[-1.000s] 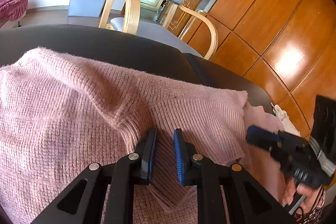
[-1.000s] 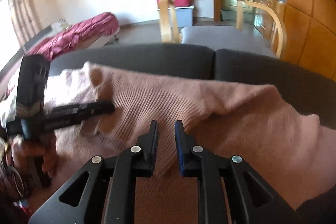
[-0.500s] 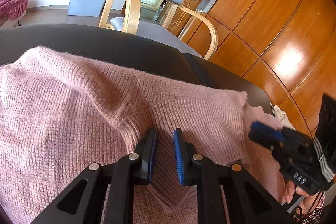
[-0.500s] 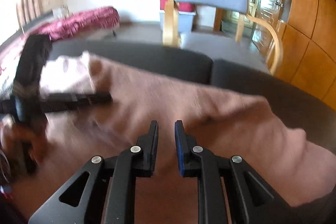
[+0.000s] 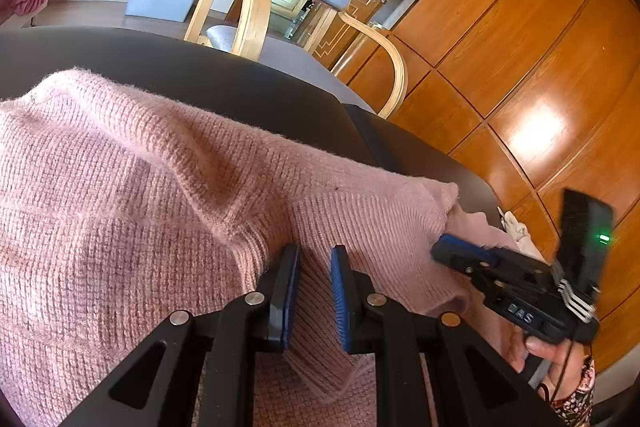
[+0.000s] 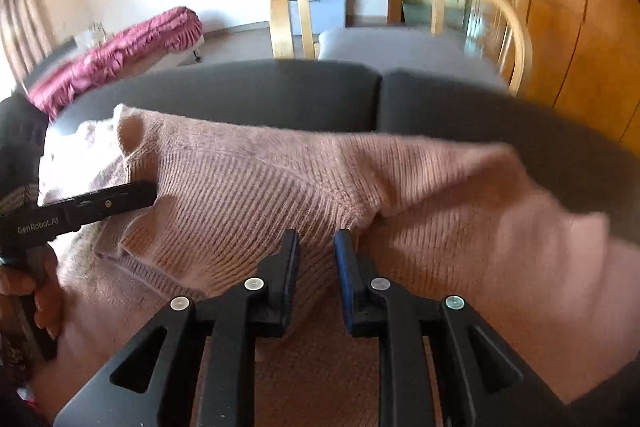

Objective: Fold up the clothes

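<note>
Since before, the right gripper [image 6: 316, 255] fingers are opening around the pink sweater [image 6: 248, 187].

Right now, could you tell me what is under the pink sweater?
The pink sweater lies on a dark grey cushioned surface, bare along its far edge. Whatever lies beneath the knit itself is covered and cannot be seen.
</note>
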Demonstrator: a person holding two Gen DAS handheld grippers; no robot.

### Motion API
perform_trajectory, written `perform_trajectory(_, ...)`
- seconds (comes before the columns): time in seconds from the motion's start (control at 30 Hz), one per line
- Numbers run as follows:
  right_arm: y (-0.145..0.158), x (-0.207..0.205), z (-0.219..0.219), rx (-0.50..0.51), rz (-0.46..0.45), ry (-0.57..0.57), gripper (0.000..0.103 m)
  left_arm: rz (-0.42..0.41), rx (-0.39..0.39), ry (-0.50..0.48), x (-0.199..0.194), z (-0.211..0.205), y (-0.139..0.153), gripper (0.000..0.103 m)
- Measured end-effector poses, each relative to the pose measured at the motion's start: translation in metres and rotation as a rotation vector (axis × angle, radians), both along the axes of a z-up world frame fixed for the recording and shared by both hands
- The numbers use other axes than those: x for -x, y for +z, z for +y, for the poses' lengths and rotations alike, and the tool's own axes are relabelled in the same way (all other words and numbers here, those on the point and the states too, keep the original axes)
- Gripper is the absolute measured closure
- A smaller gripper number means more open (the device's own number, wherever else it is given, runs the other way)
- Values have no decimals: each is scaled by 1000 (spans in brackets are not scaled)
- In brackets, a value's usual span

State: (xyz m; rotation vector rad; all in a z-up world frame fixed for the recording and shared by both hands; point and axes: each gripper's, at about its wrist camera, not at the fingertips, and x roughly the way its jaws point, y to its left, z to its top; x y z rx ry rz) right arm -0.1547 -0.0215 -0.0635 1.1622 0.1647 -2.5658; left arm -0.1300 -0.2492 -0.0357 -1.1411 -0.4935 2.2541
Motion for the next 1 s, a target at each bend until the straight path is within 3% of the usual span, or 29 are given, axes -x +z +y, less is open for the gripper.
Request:
perform_trajectory(0.07,11,-9,-22,-39,62,61,84,1,6,0,-2,-2,1,88)
perform_trajectory(0.2,3,-17,-50,-131,19,145,84,3,35,-11,-3,-5,4,88)
perform_trajectory(0.33,-8,-28,-44,-160,29,156,79,58,184,-81,-22,3,14,86)
perform_trajectory(0.47,-13,-31,-40,-139,31,142,79,154,391,-165,-44,15,21,82)
perform_trajectory(0.6,-11,-21,-35,-114,32,138,78,206,513,-220,-56,16,27,82)
perform_trajectory(0.8,-9,-13,-27,-48,8,120,76,197,363,-128,-37,25,40,82)
perform_trajectory(0.9,-1,-12,-19,31,-1,90,76,160,375,-136,-21,38,28,82)
perform_trajectory(1.0,-1,-15,-13,34,-14,89,76,156,354,-137,-21,31,20,82)
